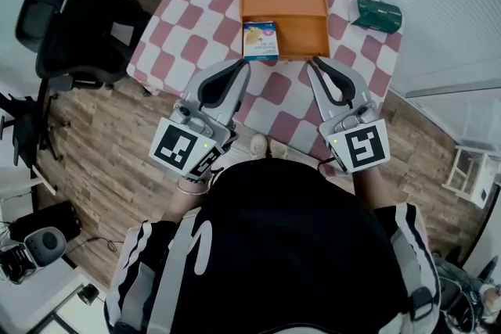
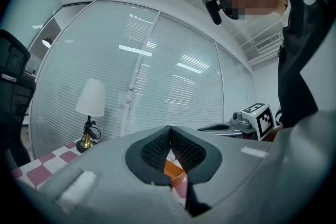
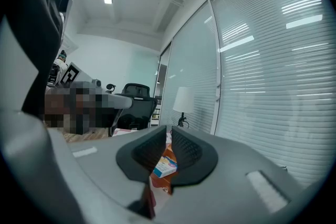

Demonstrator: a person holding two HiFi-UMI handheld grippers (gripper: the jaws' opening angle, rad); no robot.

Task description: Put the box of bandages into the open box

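While the box of bandages (image 1: 260,41) lies flat and face up on the checkered tablecloth (image 1: 274,94), right at the left front corner of the open orange box (image 1: 297,35), you have practically the whole task ahead of you. Nothing has been picked up, and the orange box looks bare inside. Whether the two boxes actually touch is not clear from the head view.

Your left gripper (image 1: 243,64) hovers over the cloth just on the near side of the box of bandages, its fingers closed tip to tip on nothing. Your right gripper (image 1: 315,60) hangs by the orange box's near right corner. Its fingers are drawn nearly together, with only a slim gap at the tips, and it is empty too. Looking along its jaws you see the box of bandages well ahead of the pads, not between them.

What is left, as I judge it:
- Spread the fingers of one gripper; the left sits nearer.
- Bring them around the box of bandages and close on it.
- Lift it over the low orange wall.
- Set it down inside and let go.
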